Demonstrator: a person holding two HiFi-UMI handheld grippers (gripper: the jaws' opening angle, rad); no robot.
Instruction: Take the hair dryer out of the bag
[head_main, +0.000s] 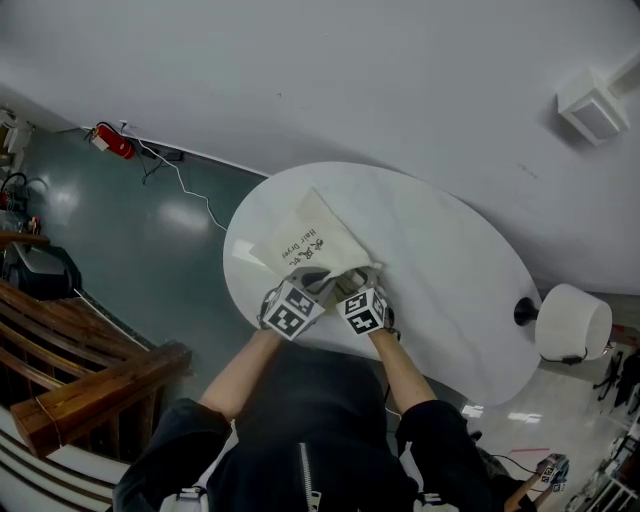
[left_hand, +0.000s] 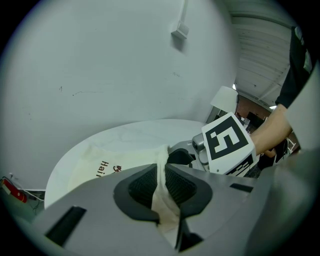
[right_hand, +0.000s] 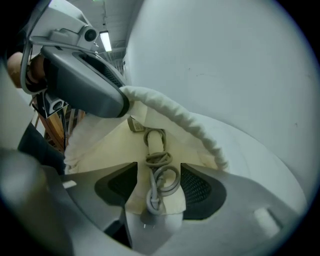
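A white oval table (head_main: 450, 260) stands against a pale wall (head_main: 350, 80) on a glossy grey-green floor (head_main: 150, 230), with a wooden bench (head_main: 90, 380) to one side. The cream bag (head_main: 310, 240) lies on it. The fingers of the left gripper (left_hand: 160, 192) pinch its rim, while those of the right gripper (right_hand: 159, 187) gape wide around the coiled cord (right_hand: 162, 177) of the hair dryer (right_hand: 156, 141) inside

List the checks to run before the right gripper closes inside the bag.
1. Rim of the bag clamped by the left gripper: ok.
2. Mouth of the bag held open: ok.
3. Fingers of the right gripper apart: ok.
4. Grey cord lying between those fingers: ok.
5. Body of the hair dryer in sight: cannot tell.
6. The bag resting on the table: ok.
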